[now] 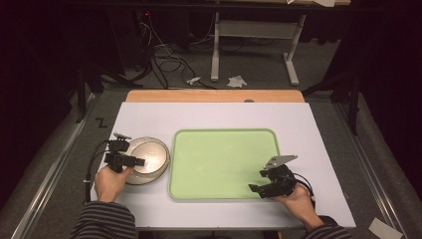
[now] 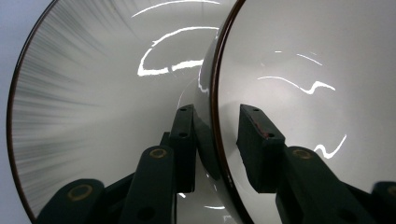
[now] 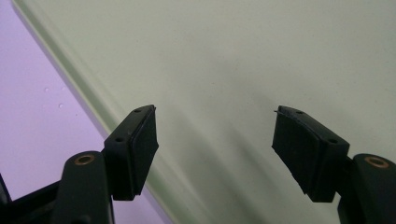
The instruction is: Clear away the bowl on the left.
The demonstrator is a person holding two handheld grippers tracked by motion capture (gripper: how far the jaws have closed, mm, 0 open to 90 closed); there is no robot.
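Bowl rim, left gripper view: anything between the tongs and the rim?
Nothing visible. The left tongs straddle the rim of the upper bowl, one jaw either side, a gap visible at the right jaw. That bowl sits nested in a second bowl.

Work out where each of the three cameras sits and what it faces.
High view: above the person's side, facing down on the table; hands and striped sleeves show.
Left gripper view: on the left gripper, jaws straddling the bowl rim.
Right gripper view: on the right gripper, facing the green tray.
Shared: bowl and tray also appear from above.
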